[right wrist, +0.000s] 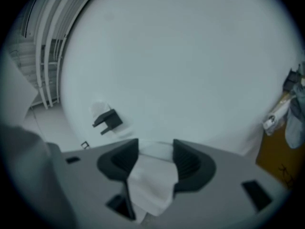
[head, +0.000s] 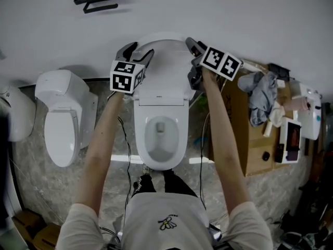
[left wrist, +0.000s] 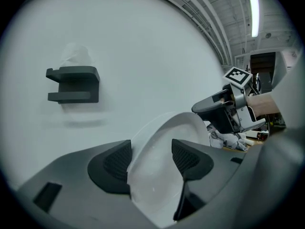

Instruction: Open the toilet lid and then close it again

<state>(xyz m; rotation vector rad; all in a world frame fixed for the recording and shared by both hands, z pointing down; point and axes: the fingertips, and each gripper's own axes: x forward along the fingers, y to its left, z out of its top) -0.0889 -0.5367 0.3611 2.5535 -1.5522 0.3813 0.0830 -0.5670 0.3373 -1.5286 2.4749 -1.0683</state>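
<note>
legible text: none | brands: none | numbers: none | signs: none

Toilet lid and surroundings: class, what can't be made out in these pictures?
The lid: right gripper view, blurred; lower part hidden by the right hand-held gripper.
The holder: head view, top cut off by the picture's edge.
Clutter on the box: head view, too small to name.

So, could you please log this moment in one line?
lid: raised | left tongs: shut on lid | right tongs: shut on lid
</note>
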